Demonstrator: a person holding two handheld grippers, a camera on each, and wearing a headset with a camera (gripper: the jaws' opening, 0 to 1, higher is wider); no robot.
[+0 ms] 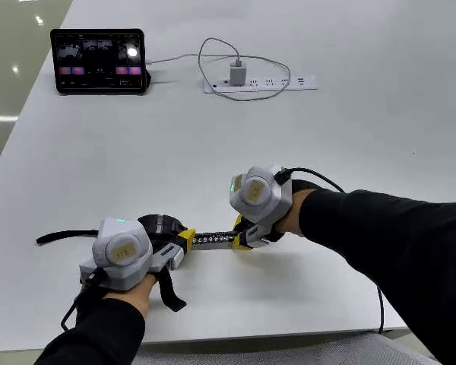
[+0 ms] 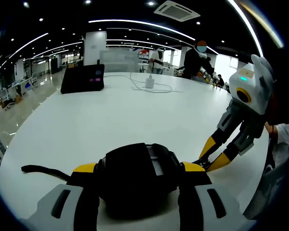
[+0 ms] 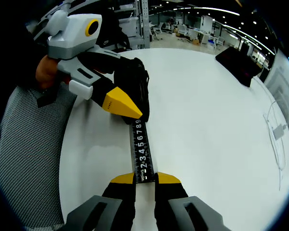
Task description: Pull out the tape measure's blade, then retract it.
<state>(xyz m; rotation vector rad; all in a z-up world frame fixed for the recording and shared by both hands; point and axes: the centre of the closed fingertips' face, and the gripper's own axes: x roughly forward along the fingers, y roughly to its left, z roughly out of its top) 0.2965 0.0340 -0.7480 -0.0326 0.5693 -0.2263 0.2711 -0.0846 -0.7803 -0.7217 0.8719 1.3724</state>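
At the front edge of the bench (image 1: 311, 296), the left tool (image 1: 178, 249) is clamped on the tape measure (image 1: 158, 226) to anchor it, while the right tool (image 3: 144, 179) pinches the end of the blade (image 3: 139, 144), a short length out, ready to pull further.

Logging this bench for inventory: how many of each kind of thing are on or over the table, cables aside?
grippers: 2, the left gripper and the right gripper
tape measure: 1
tablet: 1
power strip: 1
charger: 1
total: 6
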